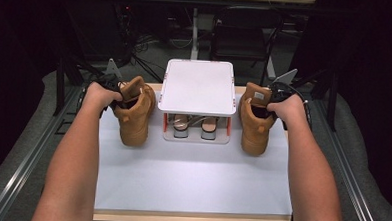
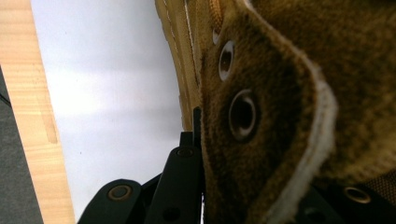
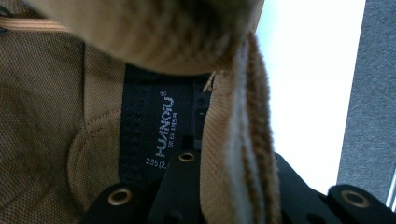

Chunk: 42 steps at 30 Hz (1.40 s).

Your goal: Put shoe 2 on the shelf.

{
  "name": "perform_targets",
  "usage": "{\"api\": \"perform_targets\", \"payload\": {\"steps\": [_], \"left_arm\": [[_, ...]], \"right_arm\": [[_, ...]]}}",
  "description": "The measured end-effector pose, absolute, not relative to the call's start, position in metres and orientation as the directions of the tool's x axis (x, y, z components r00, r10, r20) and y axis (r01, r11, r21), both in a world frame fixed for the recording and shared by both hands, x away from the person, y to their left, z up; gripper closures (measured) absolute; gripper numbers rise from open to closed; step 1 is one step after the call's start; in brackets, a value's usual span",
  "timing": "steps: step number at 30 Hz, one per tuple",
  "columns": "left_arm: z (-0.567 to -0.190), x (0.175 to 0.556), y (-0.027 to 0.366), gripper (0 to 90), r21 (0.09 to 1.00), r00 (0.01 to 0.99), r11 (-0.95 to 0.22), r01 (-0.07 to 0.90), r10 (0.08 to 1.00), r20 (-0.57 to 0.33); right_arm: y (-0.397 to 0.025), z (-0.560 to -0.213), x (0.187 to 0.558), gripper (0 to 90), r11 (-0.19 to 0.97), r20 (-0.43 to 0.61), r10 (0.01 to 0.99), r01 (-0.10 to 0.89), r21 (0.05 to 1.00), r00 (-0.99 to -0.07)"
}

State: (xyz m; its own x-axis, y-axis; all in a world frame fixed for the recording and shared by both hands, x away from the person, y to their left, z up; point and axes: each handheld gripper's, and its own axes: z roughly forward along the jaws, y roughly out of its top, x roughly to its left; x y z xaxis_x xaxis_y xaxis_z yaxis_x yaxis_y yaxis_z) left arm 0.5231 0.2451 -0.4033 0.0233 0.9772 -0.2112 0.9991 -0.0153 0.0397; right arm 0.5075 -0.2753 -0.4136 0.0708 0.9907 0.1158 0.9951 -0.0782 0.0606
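Jaws of the left gripper (image 2: 198, 135) and right gripper (image 3: 198, 140) clamp the collars of the left boot (image 1: 134, 113) and right boot (image 1: 256, 123), flanking a white shoe rack (image 1: 197, 88); lifting both onto it looks next.

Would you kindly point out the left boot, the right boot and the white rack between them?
left boot (image 1: 133, 120), high view, on its tan upper.
right boot (image 1: 253, 135), high view, on its toe.
white rack (image 1: 198, 88), high view, on its flat top.
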Motion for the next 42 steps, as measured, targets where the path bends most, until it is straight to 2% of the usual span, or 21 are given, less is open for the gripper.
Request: {"api": "perform_targets", "payload": {"steps": [7, 20, 27, 33, 42], "left_arm": [[-0.394, 0.527, 0.241, 86.3, 0.058, 0.031, -0.020, 0.998, 0.980, -0.198], [-0.360, 0.529, 0.238, 86.1, 0.067, 0.033, -0.021, 0.998, 0.983, -0.182], [-0.326, 0.526, 0.239, 86.0, 0.130, 0.024, 0.004, 0.991, 0.977, -0.211], [-0.302, 0.525, 0.238, 85.9, 0.160, 0.027, 0.005, 0.987, 0.981, -0.193], [-0.287, 0.523, 0.240, 85.8, 0.186, 0.031, 0.007, 0.983, 0.979, -0.200]], "right_arm": [[-0.279, -0.401, 0.513, 86.3, -0.093, 0.113, 0.990, 0.993, 0.076, 0.084], [-0.269, -0.350, 0.514, 86.2, -0.091, 0.085, 0.993, 0.989, 0.117, 0.081], [-0.259, -0.325, 0.515, 86.2, -0.095, 0.093, 0.992, 0.986, 0.137, 0.083], [-0.252, -0.307, 0.514, 86.2, -0.104, 0.087, 0.992, 0.982, 0.158, 0.092], [-0.249, -0.291, 0.514, 86.2, -0.113, 0.091, 0.991, 0.977, 0.179, 0.098]]}}
